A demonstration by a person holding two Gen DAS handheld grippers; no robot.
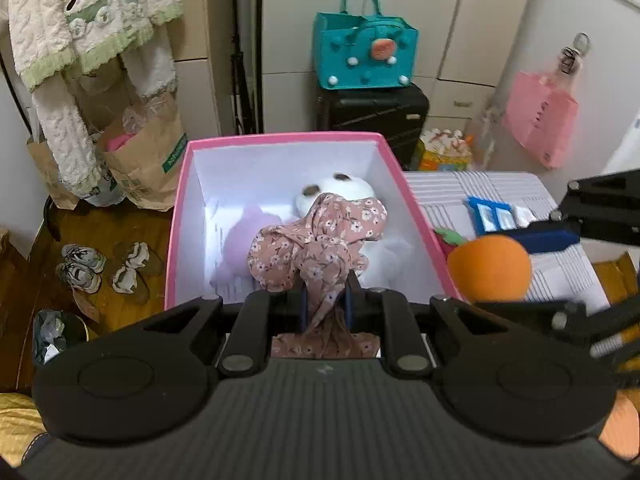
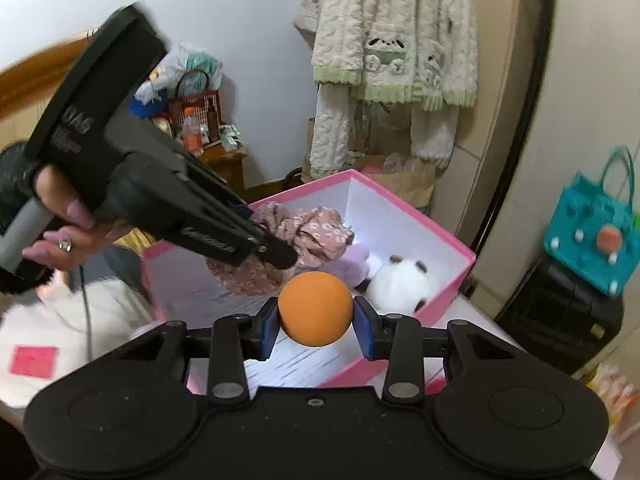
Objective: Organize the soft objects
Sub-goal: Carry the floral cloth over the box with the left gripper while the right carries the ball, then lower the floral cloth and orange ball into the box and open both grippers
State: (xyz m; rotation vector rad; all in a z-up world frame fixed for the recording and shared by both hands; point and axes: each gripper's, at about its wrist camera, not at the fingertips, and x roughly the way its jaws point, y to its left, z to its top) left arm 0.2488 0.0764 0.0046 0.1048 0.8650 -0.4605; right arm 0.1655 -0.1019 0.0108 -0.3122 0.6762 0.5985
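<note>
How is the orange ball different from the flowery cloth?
The orange ball is round, smooth and one plain colour; the flowery cloth is crumpled and pink with white blossoms. The right gripper holds the ball beside the pink box; the left gripper holds the cloth over it. Both are gripped.

Background only: teal felt handbag [image 1: 366, 54] sits on top of a black suitcase [image 1: 372, 120]. Cream fleece robe with green trim [image 1: 86, 20] hangs over brown paper bags [image 1: 148, 160]. Pink bag [image 1: 540, 120] hangs off a hook on the right. Two pairs of shoes [image 1: 104, 266] on the wood floor [image 1: 24, 280].
</note>
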